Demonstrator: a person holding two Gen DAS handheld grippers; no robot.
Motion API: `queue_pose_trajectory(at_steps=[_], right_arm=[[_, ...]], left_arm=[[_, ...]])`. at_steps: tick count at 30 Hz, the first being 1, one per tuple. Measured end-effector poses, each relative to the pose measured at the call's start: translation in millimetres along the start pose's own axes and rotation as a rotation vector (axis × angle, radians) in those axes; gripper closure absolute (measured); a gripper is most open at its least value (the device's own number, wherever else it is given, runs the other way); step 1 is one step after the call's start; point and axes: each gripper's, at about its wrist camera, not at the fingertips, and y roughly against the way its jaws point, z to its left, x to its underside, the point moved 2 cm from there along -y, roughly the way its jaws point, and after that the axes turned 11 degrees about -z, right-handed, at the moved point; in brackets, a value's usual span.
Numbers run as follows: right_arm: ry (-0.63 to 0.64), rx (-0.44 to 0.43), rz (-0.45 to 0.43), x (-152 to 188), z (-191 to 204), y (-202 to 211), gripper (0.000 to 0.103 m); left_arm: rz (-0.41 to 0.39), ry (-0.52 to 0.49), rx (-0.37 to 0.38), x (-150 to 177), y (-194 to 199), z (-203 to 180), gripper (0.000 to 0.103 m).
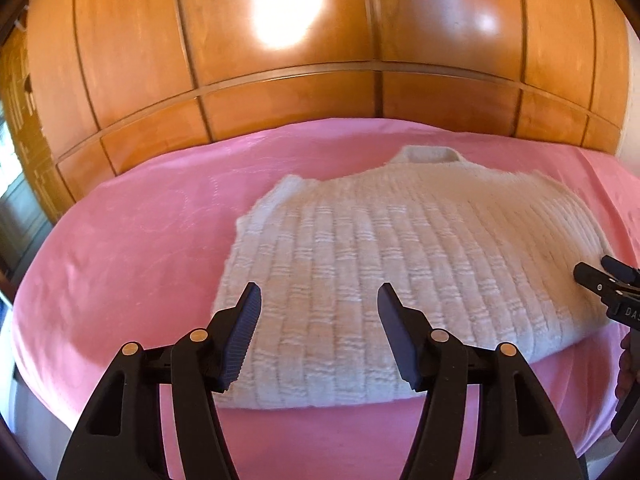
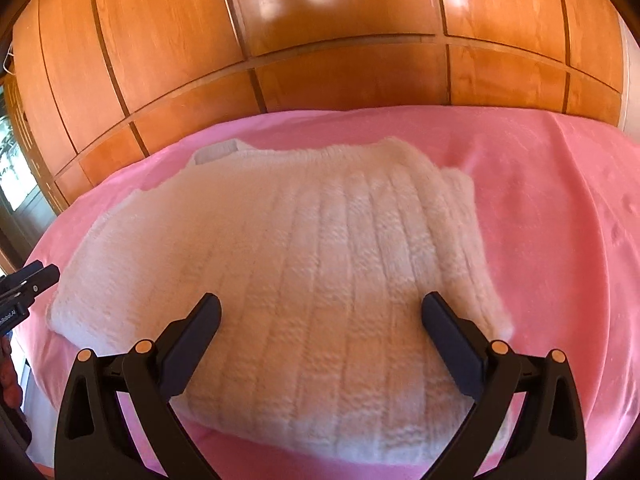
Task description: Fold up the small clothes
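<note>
A cream ribbed knit sweater [image 1: 384,248] lies flat on the pink bedspread [image 1: 120,248], collar toward the far side, sleeves tucked in. It also shows in the right wrist view [image 2: 304,280]. My left gripper [image 1: 319,300] is open and empty, hovering over the sweater's near left hem. My right gripper [image 2: 320,312] is open and empty over the sweater's near right part. The right gripper's tip shows at the right edge of the left wrist view [image 1: 604,276], and the left gripper's tip at the left edge of the right wrist view [image 2: 36,276].
A wooden panelled wardrobe [image 1: 320,60] stands behind the bed. The pink bedspread [image 2: 560,240] spreads out on both sides of the sweater. A window shows at the far left [image 2: 16,176].
</note>
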Motion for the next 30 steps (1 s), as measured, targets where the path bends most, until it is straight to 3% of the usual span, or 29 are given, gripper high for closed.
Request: queue_pose_trajectory(at_steps=[11, 19, 25, 26, 28, 30], right_arm=[[-0.002, 0.012, -0.018, 5.7, 0.1, 0.9, 0.003], [-0.016, 0.014, -0.010, 4.8, 0.7, 3.0, 0.003], [-0.007, 0.023, -0.008, 3.4, 2.1, 1.9, 0.003], [-0.009, 0.023, -0.008, 3.0, 1.8, 1.8, 0.003], [-0.009, 0.026, -0.008, 2.1, 3.1, 3.0, 0.003], [0.000, 0.035, -0.014, -0.8, 4.5, 3.9, 0.003]], left_arm=[[0.032, -0.057, 0.051, 0.6, -14.6, -16.5, 0.043], [0.118, 0.032, 0.208, -14.7, -60.1, -20.8, 0.043], [0.135, -0.014, 0.226, -27.3, -99.0, -41.2, 0.044], [0.138, -0.017, 0.237, -27.7, -104.6, -44.5, 0.050], [0.136, -0.036, 0.260, -26.4, -112.6, -52.4, 0.095], [0.097, -0.071, 0.236, -30.2, -114.0, -59.9, 0.100]])
